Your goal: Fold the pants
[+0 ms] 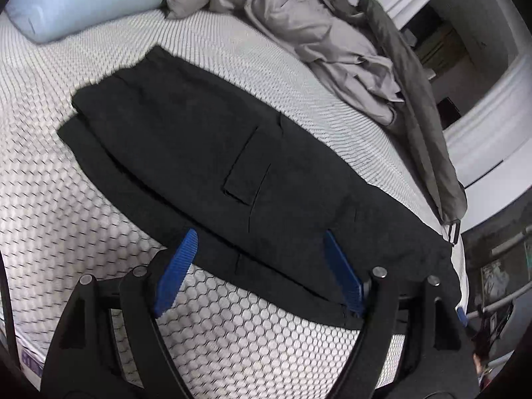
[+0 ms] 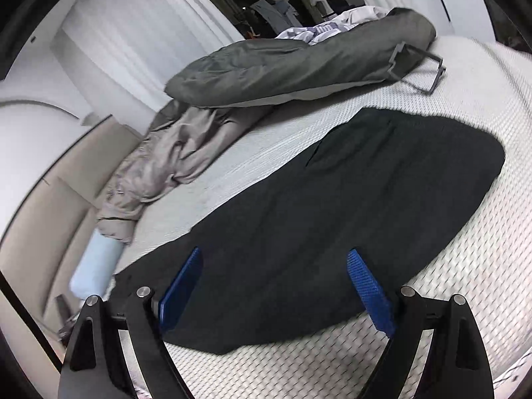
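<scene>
Black pants lie flat on the white honeycomb-patterned mattress, folded lengthwise with a flap pocket facing up. My left gripper hovers over their near edge, blue pads spread wide, nothing pinched between them. From the right wrist view the same pants stretch away as a long dark shape. My right gripper stands open above their near end, its blue fingers apart and free of the cloth.
A crumpled grey duvet and a darker grey cover lie along the far side of the bed. A light blue pillow sits at the head. A beige headboard and white walls border the mattress.
</scene>
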